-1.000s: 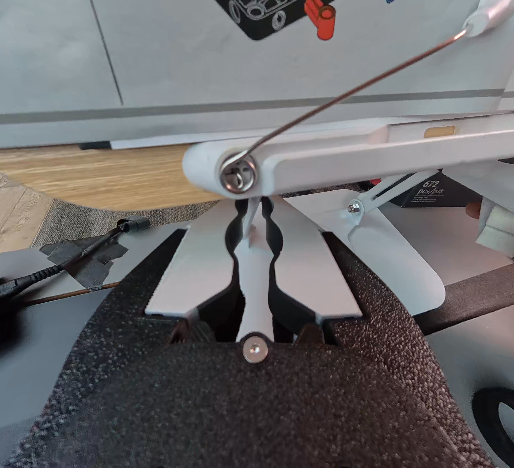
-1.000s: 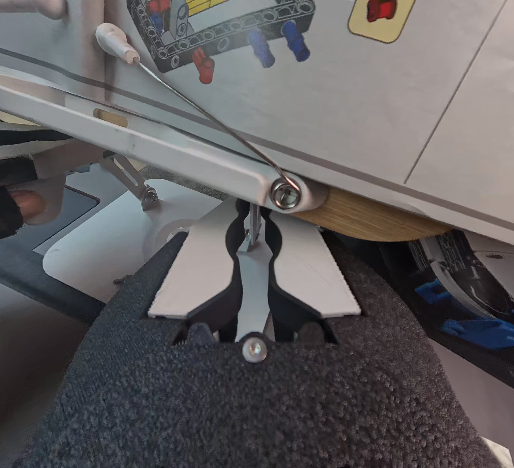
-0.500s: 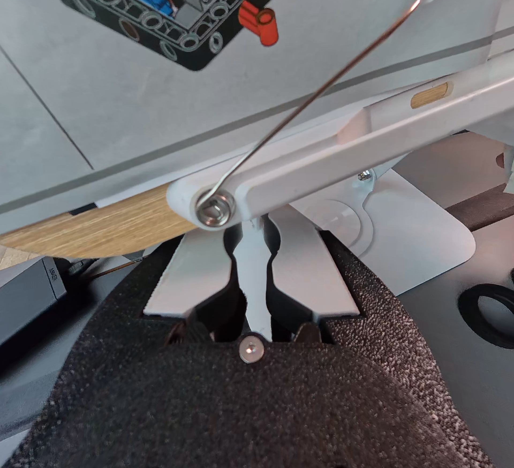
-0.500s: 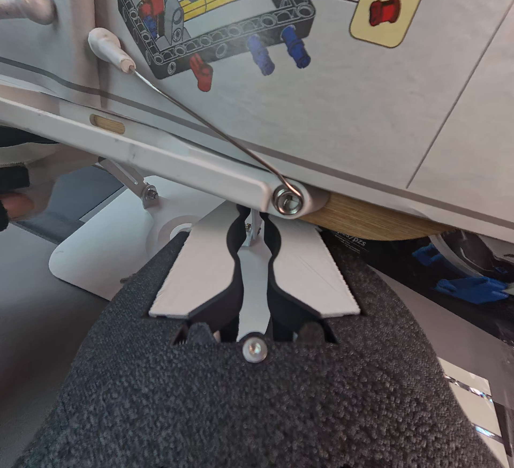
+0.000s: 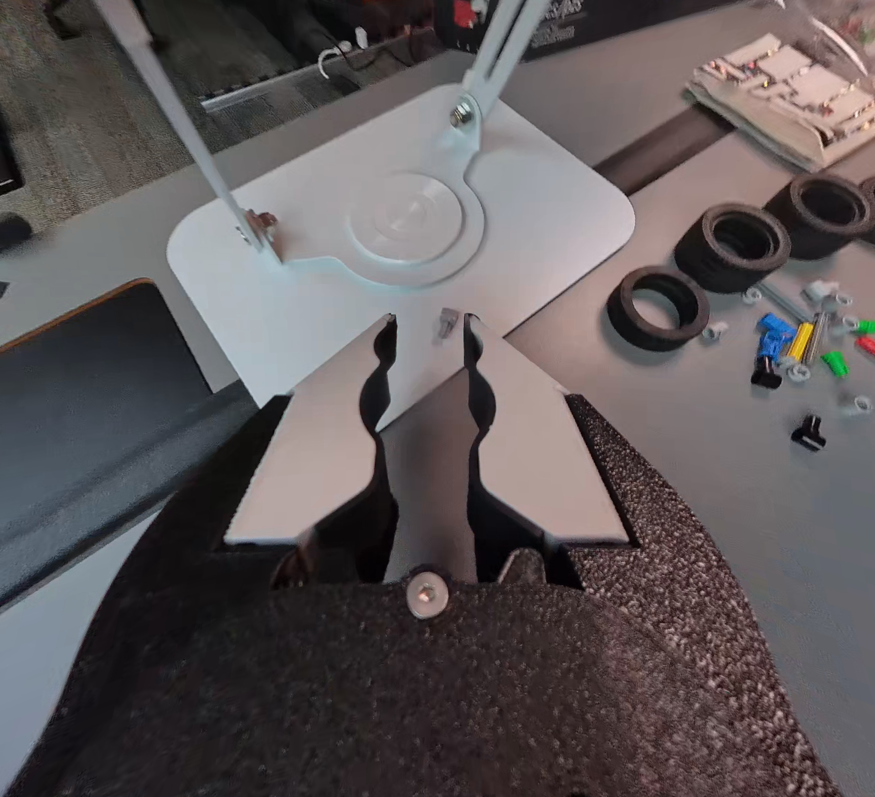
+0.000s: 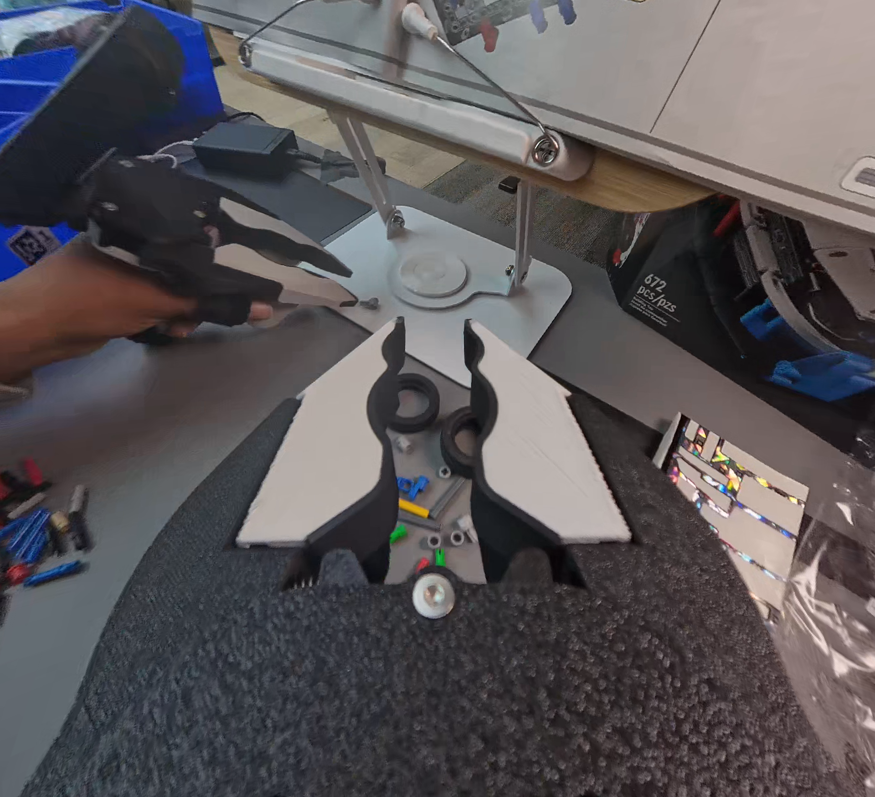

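Note:
My left gripper (image 5: 430, 322) is open and empty, low over the white base plate (image 5: 284, 310) of a book stand. A small grey piece (image 5: 445, 328) lies on the plate just inside its right fingertip. In the right wrist view the left gripper (image 6: 351, 288) is held by a gloved hand, with the grey piece (image 6: 369, 303) at its lower tip. My right gripper (image 6: 434, 324) is open and empty, above black tyres (image 6: 409, 402) and small coloured parts (image 6: 416, 509). The stand's ledge (image 6: 402, 101) holds an open instruction booklet (image 6: 663, 40) under two wire page holders.
Three black tyres (image 5: 658, 307) and loose coloured parts (image 5: 805, 338) lie right of the plate, booklets (image 5: 781, 111) beyond. A black mat (image 5: 71, 371) is at left. Blue bin (image 6: 189, 63), power adapter (image 6: 244, 149), black box (image 6: 663, 281), more loose parts (image 6: 38, 528), plastic bag (image 6: 828, 632). About 15 centimeters separates my left fingertips from my right.
Both grippers were shut on a white tab under the stand's ledge. Both have opened and drawn back. The left has dropped down to the base plate.

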Demonstrator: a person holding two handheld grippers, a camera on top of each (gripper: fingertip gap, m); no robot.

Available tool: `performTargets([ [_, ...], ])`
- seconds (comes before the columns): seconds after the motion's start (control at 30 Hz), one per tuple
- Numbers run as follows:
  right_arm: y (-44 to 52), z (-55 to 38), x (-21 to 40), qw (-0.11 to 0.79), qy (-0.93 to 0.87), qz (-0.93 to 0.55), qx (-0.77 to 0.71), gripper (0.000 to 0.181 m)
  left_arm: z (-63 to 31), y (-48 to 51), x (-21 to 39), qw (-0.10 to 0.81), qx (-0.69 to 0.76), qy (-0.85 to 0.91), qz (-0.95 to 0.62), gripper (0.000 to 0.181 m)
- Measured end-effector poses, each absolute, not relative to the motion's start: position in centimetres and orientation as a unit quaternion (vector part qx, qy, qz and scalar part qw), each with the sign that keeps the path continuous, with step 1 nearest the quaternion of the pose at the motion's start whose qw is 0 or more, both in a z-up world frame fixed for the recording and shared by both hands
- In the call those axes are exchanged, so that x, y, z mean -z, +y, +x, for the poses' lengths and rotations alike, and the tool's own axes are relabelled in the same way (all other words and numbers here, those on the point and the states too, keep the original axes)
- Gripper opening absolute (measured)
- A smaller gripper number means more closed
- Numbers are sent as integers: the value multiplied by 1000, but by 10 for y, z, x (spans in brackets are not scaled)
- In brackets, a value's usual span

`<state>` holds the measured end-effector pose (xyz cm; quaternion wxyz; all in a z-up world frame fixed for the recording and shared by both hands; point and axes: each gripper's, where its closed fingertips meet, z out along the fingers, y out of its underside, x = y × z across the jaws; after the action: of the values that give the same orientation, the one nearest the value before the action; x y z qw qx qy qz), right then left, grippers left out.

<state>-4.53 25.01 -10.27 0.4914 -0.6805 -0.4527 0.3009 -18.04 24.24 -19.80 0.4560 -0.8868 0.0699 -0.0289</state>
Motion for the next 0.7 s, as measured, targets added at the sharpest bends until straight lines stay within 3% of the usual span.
performTargets([
  [0.2, 187, 37, 101, 477, -471, -669, -321, 23, -175, 252, 217, 408, 15, 120, -905, 21],
  [0.27, 177, 62, 106, 481, -466, -673, -313, 22, -170, 254, 218, 403, 26, 126, -906, 9],
  [0.7, 176, 101, 118, 509, -436, -671, -318, 18, -24, 211, 211, 373, 144, 303, -865, 8],
])
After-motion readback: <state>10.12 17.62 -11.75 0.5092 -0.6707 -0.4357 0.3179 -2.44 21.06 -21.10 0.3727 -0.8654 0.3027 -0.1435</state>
